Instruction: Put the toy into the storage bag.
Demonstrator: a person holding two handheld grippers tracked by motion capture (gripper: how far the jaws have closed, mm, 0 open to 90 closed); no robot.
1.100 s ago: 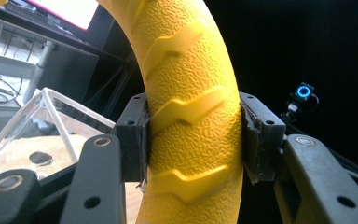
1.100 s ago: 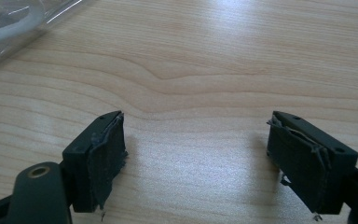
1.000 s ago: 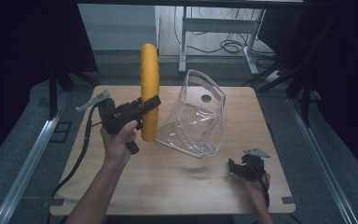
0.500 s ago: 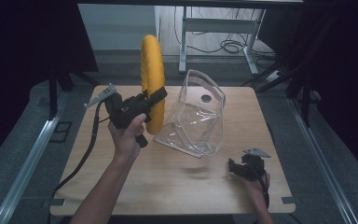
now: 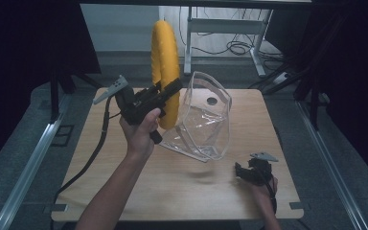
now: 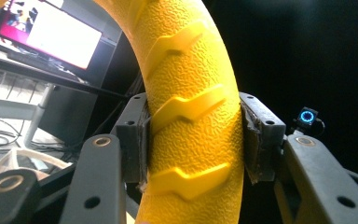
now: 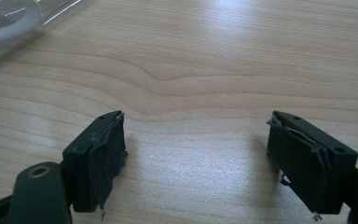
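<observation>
The left gripper [image 5: 165, 93] has its jaws clamped on the yellow ring [image 5: 166, 62], holding it upright in the air above the far left part of the counter [image 5: 124, 191], just beside the clear bag [image 5: 203, 117]. In the left gripper view the ridged ring [image 6: 191, 102] sits squeezed between both pads. The right gripper [image 5: 242, 171] rests low over the counter's near right corner, jaws apart with nothing between them, bare wood showing in the gap [image 7: 196, 154]. This looks like the carrying step: ring lifted, bag standing open to its right. Next, I'd judge, the ring must tilt and drop into the bag's mouth, perhaps with the right gripper steadying the bag. Count: one ring, one bag, two grippers.
</observation>
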